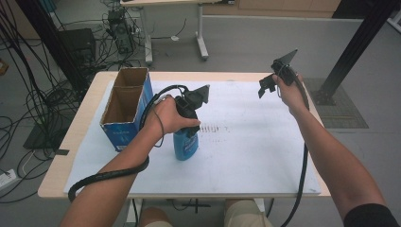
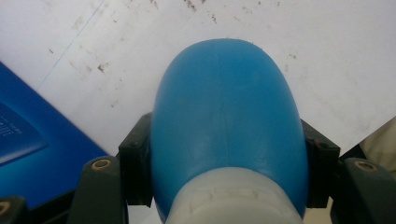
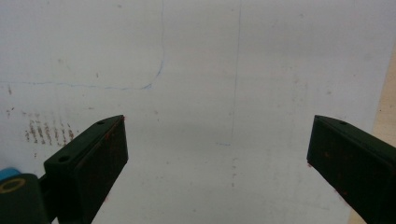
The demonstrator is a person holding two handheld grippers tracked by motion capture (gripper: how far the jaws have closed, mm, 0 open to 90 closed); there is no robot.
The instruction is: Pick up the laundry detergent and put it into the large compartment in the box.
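Two tongs in view from my end. Left tongs (image 1: 191,126) are clamped on the blue bottle (image 1: 185,144); in the left gripper view both jaws press the bottle (image 2: 226,116) body on either side, just below its white neck. From the high view the bottle stands upright on the white sheet (image 1: 246,156), left of centre, base on the sheet. I can see my left hand (image 1: 166,116) wrapped around the gripper above it.

Right tongs (image 1: 265,87) are held up over the far right part of the worktop (image 1: 85,113), well apart from the bottle. Right gripper view has the jaws spread wide, nothing between them, bare sheet (image 3: 210,93) below with faint blue pen lines and a patch of brownish marks at left.

Blue cardboard box (image 1: 124,111) sits at the left edge of the sheet, top open, just beside the bottle and my left forearm. A slice of it (image 2: 32,144) shows at the left of the left gripper view. Can't tell whether bottle and box touch.
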